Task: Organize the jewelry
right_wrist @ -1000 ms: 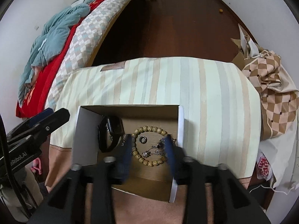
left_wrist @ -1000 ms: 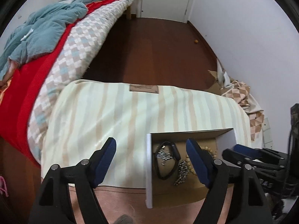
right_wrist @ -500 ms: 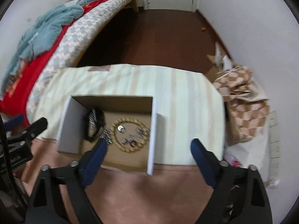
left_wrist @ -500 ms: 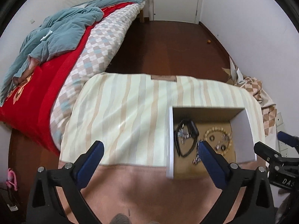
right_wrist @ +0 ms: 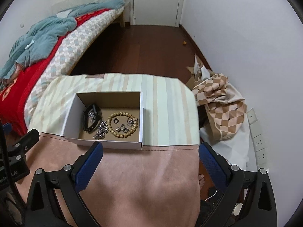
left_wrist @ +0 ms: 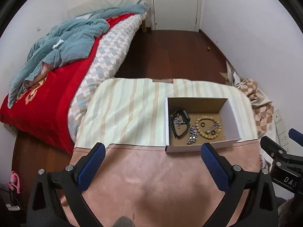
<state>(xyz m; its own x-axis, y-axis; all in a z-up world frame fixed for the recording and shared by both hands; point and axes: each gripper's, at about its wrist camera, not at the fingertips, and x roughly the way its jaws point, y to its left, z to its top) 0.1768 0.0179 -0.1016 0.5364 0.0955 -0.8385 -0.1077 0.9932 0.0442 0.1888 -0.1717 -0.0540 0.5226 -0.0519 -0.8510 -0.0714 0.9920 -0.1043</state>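
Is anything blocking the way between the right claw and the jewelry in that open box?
Nothing visible does. The right claw hangs open and empty above the pink cloth, and the box has no lid. Only its low front wall lies before the bead bracelet and the black band.

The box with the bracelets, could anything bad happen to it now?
Maybe. The box sits at the near edge of the striped cloth, so a bump could tip it. Inside, the silver chain lies against the bead bracelet and black band; they could tangle.
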